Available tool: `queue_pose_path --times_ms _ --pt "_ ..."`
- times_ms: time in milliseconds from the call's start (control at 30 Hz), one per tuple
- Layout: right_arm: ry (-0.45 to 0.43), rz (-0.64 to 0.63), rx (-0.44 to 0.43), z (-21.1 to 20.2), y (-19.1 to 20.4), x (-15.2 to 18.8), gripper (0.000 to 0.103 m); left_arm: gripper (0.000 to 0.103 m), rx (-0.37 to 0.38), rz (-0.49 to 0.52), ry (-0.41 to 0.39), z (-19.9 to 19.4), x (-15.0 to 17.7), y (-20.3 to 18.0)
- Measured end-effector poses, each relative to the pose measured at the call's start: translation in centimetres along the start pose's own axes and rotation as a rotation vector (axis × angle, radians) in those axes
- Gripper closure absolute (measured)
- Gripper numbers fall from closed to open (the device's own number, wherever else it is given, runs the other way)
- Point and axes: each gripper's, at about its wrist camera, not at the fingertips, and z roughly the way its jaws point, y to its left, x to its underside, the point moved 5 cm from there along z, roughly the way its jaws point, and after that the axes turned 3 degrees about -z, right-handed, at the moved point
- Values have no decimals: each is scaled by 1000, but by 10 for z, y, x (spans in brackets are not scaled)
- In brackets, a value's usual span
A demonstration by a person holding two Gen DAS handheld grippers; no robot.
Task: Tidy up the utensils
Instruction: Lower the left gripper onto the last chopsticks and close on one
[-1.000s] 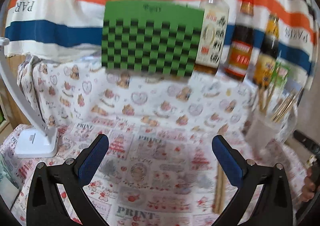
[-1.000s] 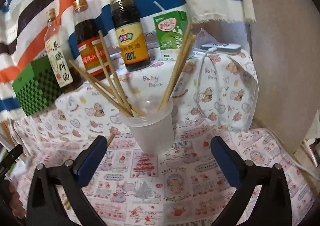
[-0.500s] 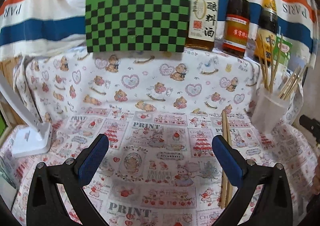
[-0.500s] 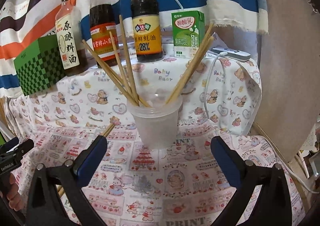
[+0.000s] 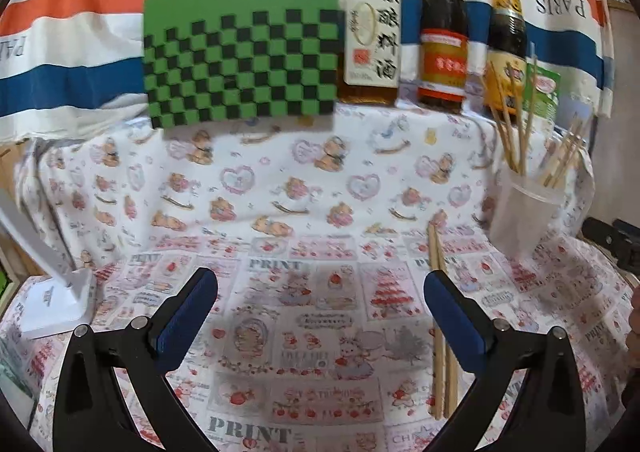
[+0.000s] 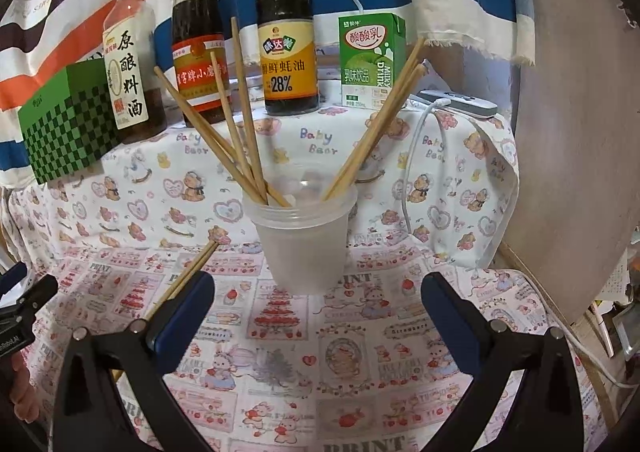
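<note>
The left tongs (image 5: 320,300) are wide apart and hold nothing; they hang over the picture cloth (image 5: 280,332); two loose chopsticks (image 5: 440,332) lie flat on the cloth, side by side, and run just under the right blue pad (image 5: 452,316); past that pad, farther off to the right, stands the plastic cup (image 5: 520,212) with more chopsticks poking out; far ahead, on a higher step, sit a green checked box (image 5: 240,60) and three bottles (image 5: 442,36); off to the left is a white lamp base (image 5: 52,304). The right tongs (image 6: 318,304) are wide apart too and hold nothing; the cup (image 6: 304,244) stands upright straight ahead, between the two pads but farther off, not touching them; the chopsticks in the cup (image 6: 240,132) lean out to both sides; the loose pair (image 6: 188,272) lies by the left pad (image 6: 180,312), and part of it hides behind the pad; behind the cup stand the bottles (image 6: 286,36) and a green drink carton (image 6: 368,60).
</note>
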Motion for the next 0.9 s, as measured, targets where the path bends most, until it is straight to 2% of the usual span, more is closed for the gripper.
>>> queue_pose_path --times_ms 67,133,267,333,400,467,567,733,800,900 --pt "3 1 -9 0 0 0 0 1 32 55 154 18 10 -4" --pt "7 4 -9 0 -1 0 0 1 39 28 180 25 13 -1" --pt "20 9 -15 0 -2 0 0 8 176 -47 275 28 16 -5" --pt "26 4 -10 1 -1 1 0 21 204 -54 335 30 20 -11" --pt "33 -5 0 3 1 2 0 55 237 -58 394 34 26 -19" --pt "40 -15 10 4 2 4 0 69 286 -72 448 36 33 -26" --pt "58 -25 12 7 3 5 0 71 318 -50 460 32 37 -38" --pt "68 -35 20 8 5 7 0 76 285 30 458 26 44 -52" --pt "67 -44 30 8 5 7 0 84 228 35 467 27 47 -51" --pt "70 -44 35 9 4 7 0 84 238 51 467 27 49 -52"
